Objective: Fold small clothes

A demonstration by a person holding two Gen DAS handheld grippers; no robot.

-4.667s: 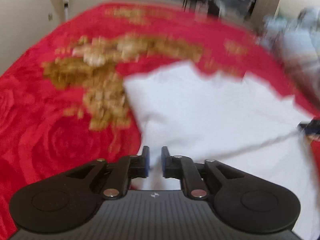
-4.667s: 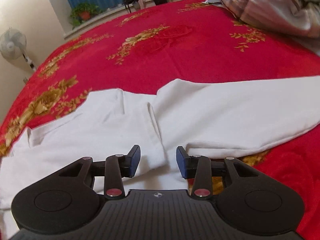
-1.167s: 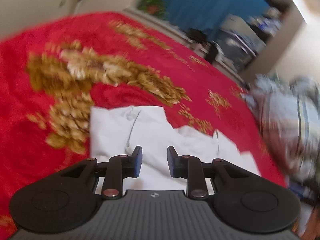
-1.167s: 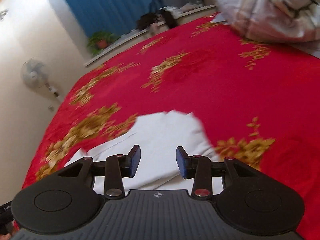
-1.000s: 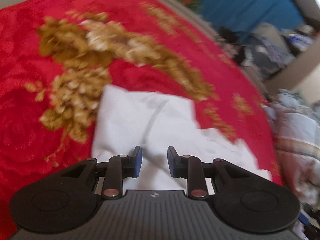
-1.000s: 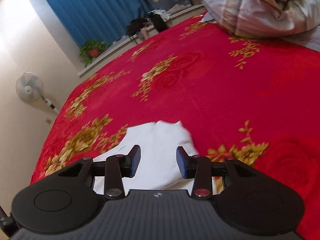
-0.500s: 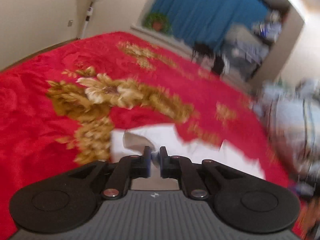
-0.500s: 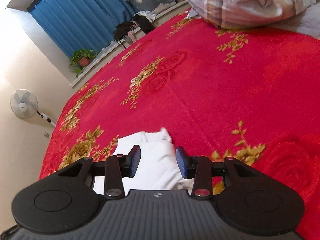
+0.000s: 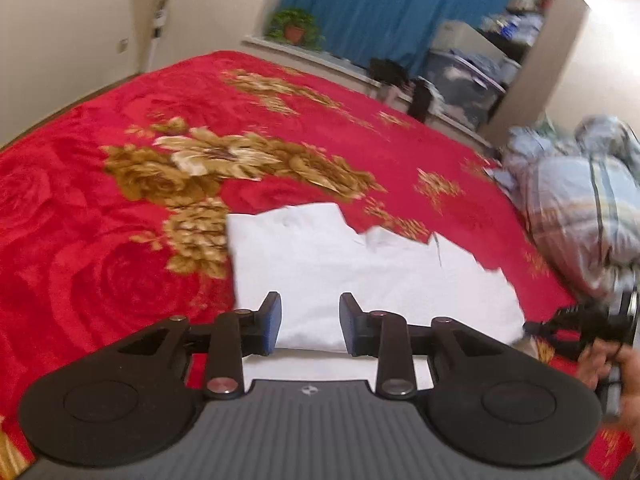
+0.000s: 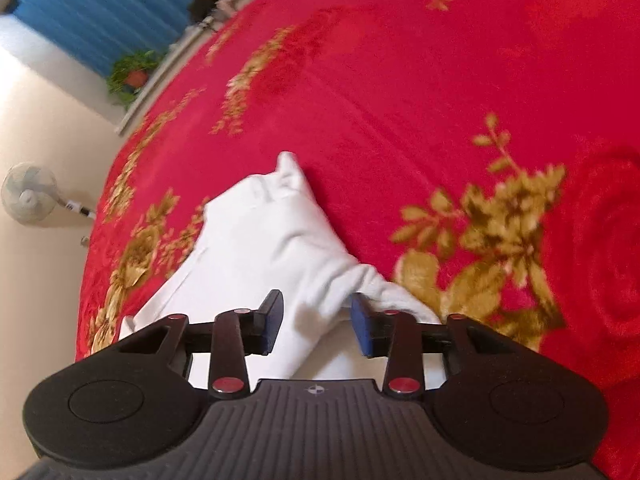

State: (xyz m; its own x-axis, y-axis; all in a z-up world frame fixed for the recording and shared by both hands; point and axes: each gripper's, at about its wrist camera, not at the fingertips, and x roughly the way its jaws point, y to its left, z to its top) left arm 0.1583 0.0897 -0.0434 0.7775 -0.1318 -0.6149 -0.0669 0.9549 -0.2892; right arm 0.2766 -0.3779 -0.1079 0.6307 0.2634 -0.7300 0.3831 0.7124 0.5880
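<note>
The near edge of the white garment [image 9: 360,276] is hidden behind the left gripper [image 9: 310,330]. The checked bedding [image 9: 580,208] at the bed's far right corner is blurred.

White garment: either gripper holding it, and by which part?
Neither holds it. Right gripper jaws stand apart with a bunched fold of the white garment between them, unpinched. Left gripper jaws are opening, nothing pinched.

White garment [image 9: 360,276], folded into compact rectangle, lying flat on red floral blanket [image 9: 100,280], far edge uneven
</note>
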